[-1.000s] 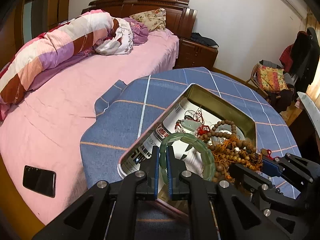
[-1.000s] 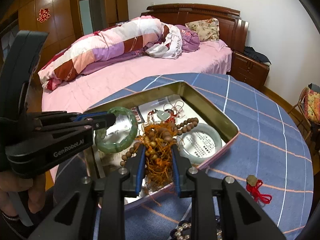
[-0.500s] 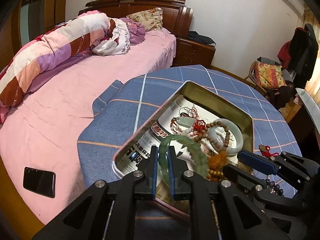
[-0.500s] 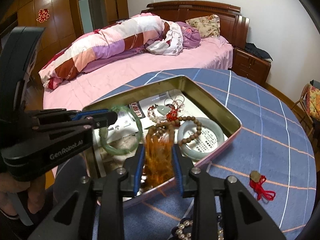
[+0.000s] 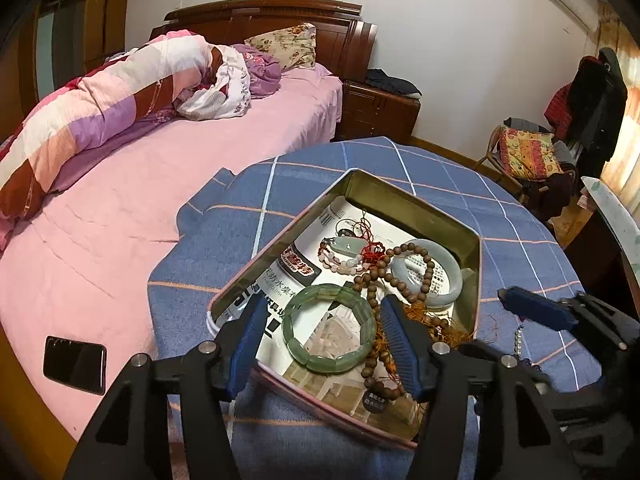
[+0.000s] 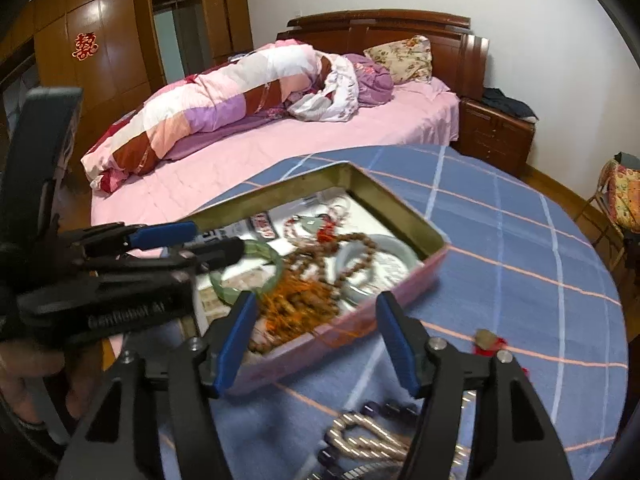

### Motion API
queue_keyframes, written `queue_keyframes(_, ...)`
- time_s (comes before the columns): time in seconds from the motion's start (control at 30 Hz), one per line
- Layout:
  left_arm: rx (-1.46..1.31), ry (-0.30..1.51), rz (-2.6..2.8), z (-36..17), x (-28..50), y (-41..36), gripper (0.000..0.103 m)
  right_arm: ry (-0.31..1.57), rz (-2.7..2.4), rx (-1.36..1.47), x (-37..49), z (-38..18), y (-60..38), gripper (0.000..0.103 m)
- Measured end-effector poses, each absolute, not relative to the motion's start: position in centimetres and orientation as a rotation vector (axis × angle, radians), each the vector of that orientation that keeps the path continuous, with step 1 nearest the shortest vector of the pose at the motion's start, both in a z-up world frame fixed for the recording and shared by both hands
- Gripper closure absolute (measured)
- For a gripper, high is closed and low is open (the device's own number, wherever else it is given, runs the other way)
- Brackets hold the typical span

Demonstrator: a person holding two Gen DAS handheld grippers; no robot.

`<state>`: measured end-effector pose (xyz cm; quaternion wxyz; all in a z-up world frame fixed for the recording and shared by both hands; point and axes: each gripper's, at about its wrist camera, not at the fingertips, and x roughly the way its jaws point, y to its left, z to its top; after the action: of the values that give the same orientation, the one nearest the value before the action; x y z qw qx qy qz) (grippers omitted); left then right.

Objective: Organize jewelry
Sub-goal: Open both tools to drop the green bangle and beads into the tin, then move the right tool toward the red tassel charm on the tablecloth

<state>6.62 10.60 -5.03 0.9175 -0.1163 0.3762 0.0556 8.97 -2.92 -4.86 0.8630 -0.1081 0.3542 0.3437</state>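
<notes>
Lying flat in the near corner of the tin box [image 5: 404, 196], green jade bangle [image 5: 329, 328], opening facing up, between the wide-apart fingers of left gripper [image 5: 324, 338], touching neither. Sprawling beside it, wooden bead string [image 5: 400, 276] with orange tassel, long axis running toward the far pale bangle [image 5: 426, 274]. Hovering over the tin's near rim, right gripper [image 6: 316, 338], jaws spread apart, holding nothing
</notes>
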Motion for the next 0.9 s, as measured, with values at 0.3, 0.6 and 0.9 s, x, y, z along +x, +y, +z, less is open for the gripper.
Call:
queue_keyframes(0.3,-0.213,0.75,0.092,-4.1,5.3,7.7,0.044,0.762,0.552,-0.177,9.2,-5.0,-11.3,0.037)
queue_keyframes(0.6,-0.079,0.744,0.003,-3.4,4.1,1.7,0.044,0.821,0.448,-0.086,8.8,-7.4,-17.5,0.037)
queue_keyframes(0.9,-0.058,0.775,0.011,-4.3,6.5,0.4,0.044,0.813,0.456,-0.1,10.8,-7.4,-17.0,0.037)
